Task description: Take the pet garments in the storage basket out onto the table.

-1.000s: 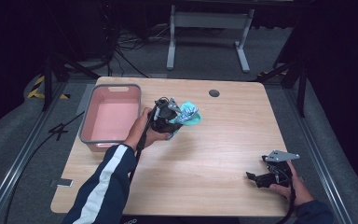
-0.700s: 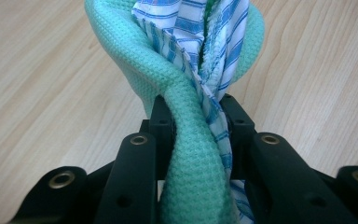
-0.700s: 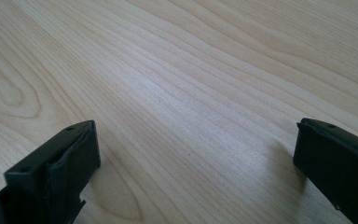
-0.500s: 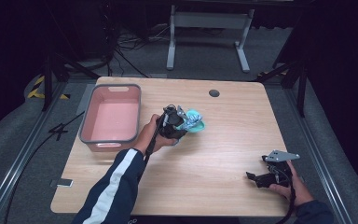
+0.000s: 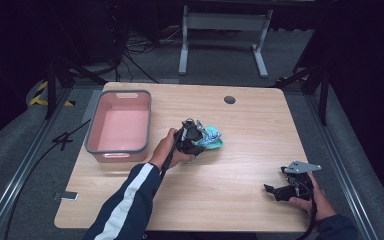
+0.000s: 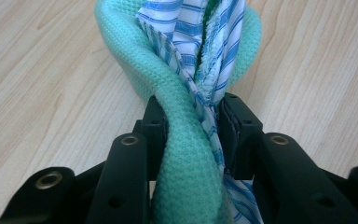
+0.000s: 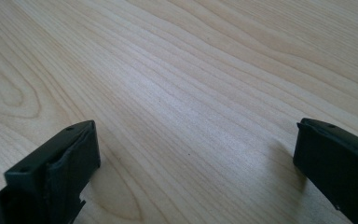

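A bundle of cloths (image 5: 212,136), one mint-green waffle weave and one white with blue stripes, lies on the wooden table (image 5: 240,170) near its middle. My left gripper (image 5: 196,141) is down at the bundle's left side. In the left gripper view the cloths (image 6: 177,70) run between the two black pads (image 6: 235,126), which still touch them on both sides. These jaws have just been opening a little with the cloths between them. My right gripper (image 5: 272,190) rests low at the table's front right, open, with bare wood between its jaws (image 7: 193,149).
A pink basket (image 5: 117,148) with a grey rim stands on the left part of the table, just left of my left hand. A dark round hole (image 5: 229,99) sits near the table's far edge. Metal stand legs and cables are on the floor beyond.
My left hand has carried the cloth bundle rightward, away from the basket, and down onto the table. The right gripper has stayed where it was.
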Available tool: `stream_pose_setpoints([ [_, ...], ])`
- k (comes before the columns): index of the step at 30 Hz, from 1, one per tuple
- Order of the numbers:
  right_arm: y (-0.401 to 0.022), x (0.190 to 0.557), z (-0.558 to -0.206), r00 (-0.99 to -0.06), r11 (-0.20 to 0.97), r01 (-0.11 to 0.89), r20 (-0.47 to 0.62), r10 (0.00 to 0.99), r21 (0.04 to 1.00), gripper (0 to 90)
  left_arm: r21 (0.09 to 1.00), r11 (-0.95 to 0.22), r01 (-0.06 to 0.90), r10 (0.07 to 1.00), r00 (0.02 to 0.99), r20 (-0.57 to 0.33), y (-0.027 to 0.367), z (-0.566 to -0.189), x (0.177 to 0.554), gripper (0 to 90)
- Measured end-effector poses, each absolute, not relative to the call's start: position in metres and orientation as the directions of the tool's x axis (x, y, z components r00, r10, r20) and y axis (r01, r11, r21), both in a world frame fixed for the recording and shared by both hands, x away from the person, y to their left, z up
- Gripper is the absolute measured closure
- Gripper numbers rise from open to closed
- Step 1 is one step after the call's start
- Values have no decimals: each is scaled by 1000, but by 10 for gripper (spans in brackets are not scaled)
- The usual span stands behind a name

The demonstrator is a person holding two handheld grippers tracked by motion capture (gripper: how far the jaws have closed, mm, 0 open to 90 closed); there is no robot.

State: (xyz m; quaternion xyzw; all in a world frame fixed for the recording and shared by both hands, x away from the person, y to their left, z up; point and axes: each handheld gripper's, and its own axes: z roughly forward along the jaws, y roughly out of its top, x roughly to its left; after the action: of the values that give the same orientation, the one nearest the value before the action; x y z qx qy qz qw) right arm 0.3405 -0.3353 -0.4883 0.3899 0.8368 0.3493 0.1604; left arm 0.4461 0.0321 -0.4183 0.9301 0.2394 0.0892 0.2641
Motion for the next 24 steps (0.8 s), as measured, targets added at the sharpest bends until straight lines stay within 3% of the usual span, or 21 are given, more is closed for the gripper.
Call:
stream_pose_setpoints([
  [14,-335,341,-488,-645,452,540,4,764,710,7,517,-771,372,444,896,18,31,-424,434,467],
  [24,-335,340,-488,-644,452,541,4,765,710,7,529,-773,351,421,907,15,34,-422,425,415],
])
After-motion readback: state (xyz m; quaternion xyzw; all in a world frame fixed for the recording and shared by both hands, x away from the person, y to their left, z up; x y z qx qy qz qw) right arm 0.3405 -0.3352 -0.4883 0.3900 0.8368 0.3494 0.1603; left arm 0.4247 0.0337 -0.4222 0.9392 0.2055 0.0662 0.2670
